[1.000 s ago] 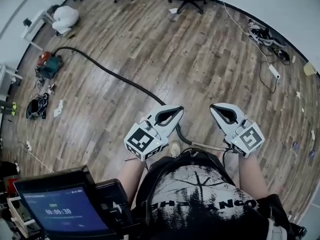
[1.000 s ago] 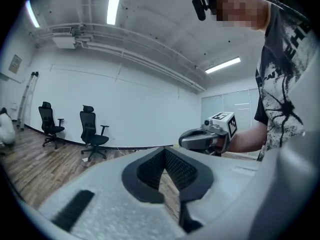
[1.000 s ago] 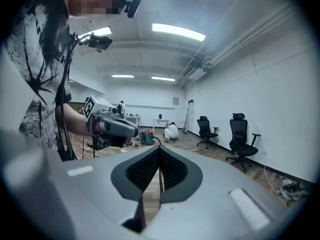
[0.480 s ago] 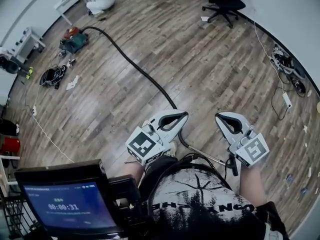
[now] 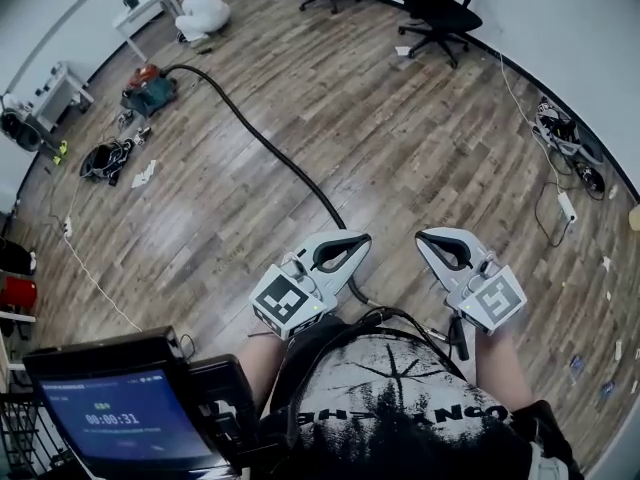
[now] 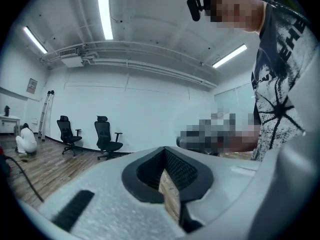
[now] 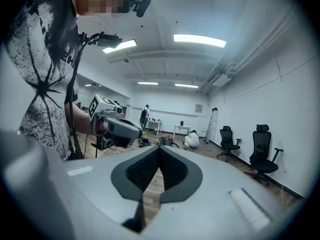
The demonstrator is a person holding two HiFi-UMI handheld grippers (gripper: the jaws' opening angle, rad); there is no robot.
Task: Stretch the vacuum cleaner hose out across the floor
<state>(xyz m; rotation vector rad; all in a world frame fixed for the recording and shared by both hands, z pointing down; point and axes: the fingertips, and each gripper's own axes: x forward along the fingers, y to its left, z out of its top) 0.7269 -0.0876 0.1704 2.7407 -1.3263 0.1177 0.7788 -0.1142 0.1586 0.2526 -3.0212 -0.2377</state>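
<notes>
The black vacuum hose [image 5: 262, 140] runs in a long line over the wood floor, from the teal and red vacuum cleaner [image 5: 150, 88] at the far left to my feet. Its metal wand [image 5: 400, 316] lies just below the grippers. My left gripper [image 5: 366, 238] and right gripper [image 5: 420, 236] hover side by side over that near end, both shut with nothing between the jaws. In the left gripper view the jaws [image 6: 165, 151] point level across the room, and a stretch of hose [image 6: 22, 176] shows at the left. The right gripper view shows its jaws [image 7: 159, 149] and the vacuum cleaner [image 7: 167, 141] far off.
Two black office chairs [image 5: 440, 13] stand by the far wall. A white bag [image 5: 203, 10] and a small white table [image 5: 150, 3] sit near the vacuum. Cables and a power strip [image 5: 565, 173] lie along the right wall. Black gear [image 5: 105, 156] lies at the left.
The head view has swung, so the vacuum cleaner and hose now sit higher and further left-back in the picture. Both grippers stay shut, empty and side by side, and have drifted slightly.
</notes>
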